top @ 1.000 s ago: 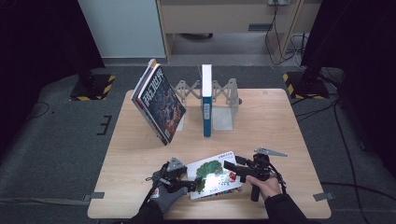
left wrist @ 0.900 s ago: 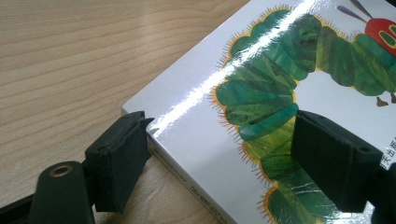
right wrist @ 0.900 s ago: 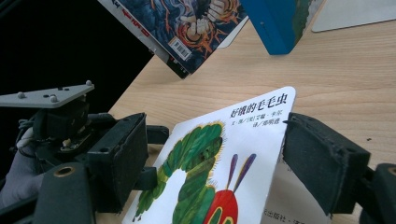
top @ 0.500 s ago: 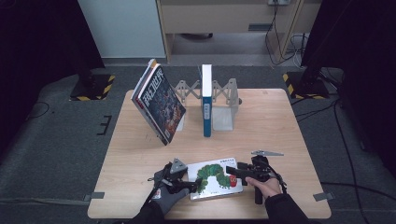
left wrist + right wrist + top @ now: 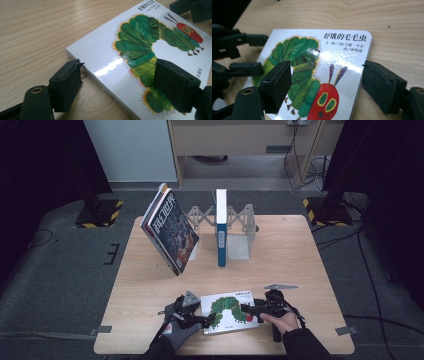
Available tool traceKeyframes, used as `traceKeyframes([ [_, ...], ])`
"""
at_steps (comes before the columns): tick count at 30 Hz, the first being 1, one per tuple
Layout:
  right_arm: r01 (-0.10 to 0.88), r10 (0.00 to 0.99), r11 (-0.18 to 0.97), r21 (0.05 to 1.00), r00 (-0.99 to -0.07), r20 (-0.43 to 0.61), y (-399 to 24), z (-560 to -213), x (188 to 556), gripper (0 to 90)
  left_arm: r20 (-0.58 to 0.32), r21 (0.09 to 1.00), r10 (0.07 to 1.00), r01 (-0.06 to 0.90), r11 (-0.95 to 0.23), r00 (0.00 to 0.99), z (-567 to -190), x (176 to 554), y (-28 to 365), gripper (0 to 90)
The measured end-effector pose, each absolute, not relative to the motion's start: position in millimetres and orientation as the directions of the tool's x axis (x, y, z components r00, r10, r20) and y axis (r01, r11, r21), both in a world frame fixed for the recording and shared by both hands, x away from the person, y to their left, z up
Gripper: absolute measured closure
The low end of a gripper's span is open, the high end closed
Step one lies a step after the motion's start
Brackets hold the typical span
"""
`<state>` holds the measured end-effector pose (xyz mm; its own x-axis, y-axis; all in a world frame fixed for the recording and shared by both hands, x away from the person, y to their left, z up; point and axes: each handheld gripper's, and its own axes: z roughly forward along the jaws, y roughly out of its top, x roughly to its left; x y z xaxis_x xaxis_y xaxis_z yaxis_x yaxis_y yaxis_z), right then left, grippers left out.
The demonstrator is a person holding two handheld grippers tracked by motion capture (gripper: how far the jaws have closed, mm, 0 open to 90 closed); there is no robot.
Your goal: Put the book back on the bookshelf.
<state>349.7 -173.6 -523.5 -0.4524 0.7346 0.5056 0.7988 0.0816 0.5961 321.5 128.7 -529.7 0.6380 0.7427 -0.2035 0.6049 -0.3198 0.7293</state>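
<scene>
A white board book with a green caterpillar on its cover lies flat near the table's front edge. My left gripper is at its left end. In the left gripper view the book has one corner between my open left jaws: one jaw sits beside the spine, the other over the cover. My right gripper is at the right end. Its jaws have just been opening and straddle the book, one over the cover and one off its edge with a gap.
Dark magazines lean at the table's back left. A tall blue-and-white book stands upright in a grey folding rack. The wooden table stretches bare between the rack and the hands. Dark floor surrounds it.
The caterpillar book has turned from slanted to nearly square with the table's front edge. My right gripper shifted slightly left and nearer. The left gripper kept its place.
</scene>
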Motion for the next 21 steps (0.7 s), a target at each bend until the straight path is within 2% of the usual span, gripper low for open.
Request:
traceKeyframes([
  [5, 0.79, 0.715, 0.042, 0.611, -0.451, 0.534, -177, -518, 349, 23.9, -0.251, 0.728, 0.741, 0.626, -0.279, 0.622, -530, 322, 130, 18.7],
  [16, 0.753, 0.658, -0.054, 0.656, -0.468, 0.59, -181, -507, 352, 23.4, -0.278, 0.735, 0.735, 0.629, -0.253, 0.619, -529, 325, 132, 17.1],
  [19, 0.744, 0.62, -0.11, 0.659, -0.466, 0.631, -181, -505, 353, 24.5, -0.283, 0.736, 0.733, 0.63, -0.247, 0.619, -529, 325, 132, 16.0],
  [21, 0.75, 0.599, -0.105, 0.652, -0.476, 0.644, -179, -503, 354, 29.9, -0.309, 0.737, 0.721, 0.636, -0.231, 0.62, -528, 325, 132, 16.4],
])
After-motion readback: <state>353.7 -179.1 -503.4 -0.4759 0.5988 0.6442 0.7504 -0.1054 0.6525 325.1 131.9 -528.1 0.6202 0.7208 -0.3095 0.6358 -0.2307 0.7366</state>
